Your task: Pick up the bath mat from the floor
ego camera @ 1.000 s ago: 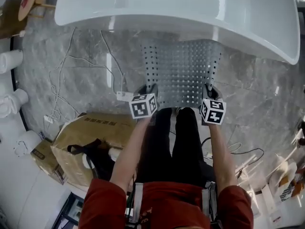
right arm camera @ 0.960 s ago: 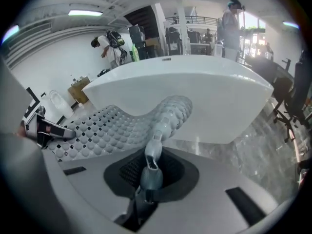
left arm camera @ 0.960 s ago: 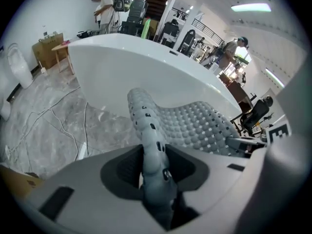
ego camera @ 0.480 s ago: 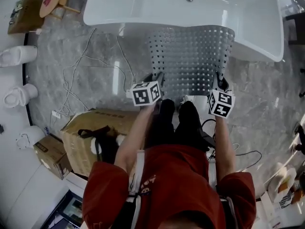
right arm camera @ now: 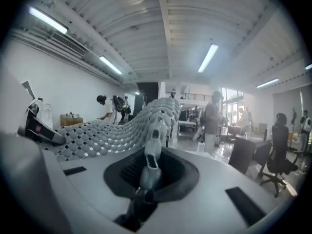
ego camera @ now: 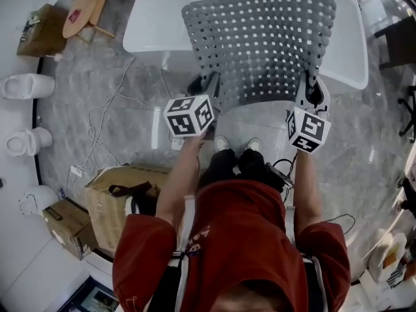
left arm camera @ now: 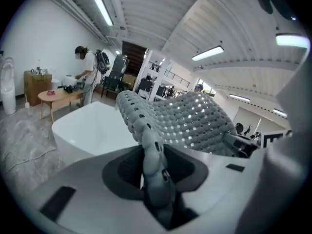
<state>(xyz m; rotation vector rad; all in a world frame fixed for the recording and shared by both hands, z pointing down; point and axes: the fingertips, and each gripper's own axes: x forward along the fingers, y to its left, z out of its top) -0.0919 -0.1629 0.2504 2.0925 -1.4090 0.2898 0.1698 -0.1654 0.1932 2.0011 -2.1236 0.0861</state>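
Bath mat hangs clear of the floor, spread above the bathtub. The left gripper has just been tightening its jaws on one near corner, and the right gripper pinches the other. The two-corner hold probably keeps the floppy sheet from folding.

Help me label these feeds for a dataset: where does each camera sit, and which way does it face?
Head view: on the head, facing steeply down at the bath mat and bathtub; shows arms, legs, red top.
Left gripper view: on the left gripper, facing the bathtub; its jaws have just been closing on the mat's edge.
Right gripper view: on the right gripper, facing across the room; jaws pinch the mat.
Shared: both gripper views show the mat.
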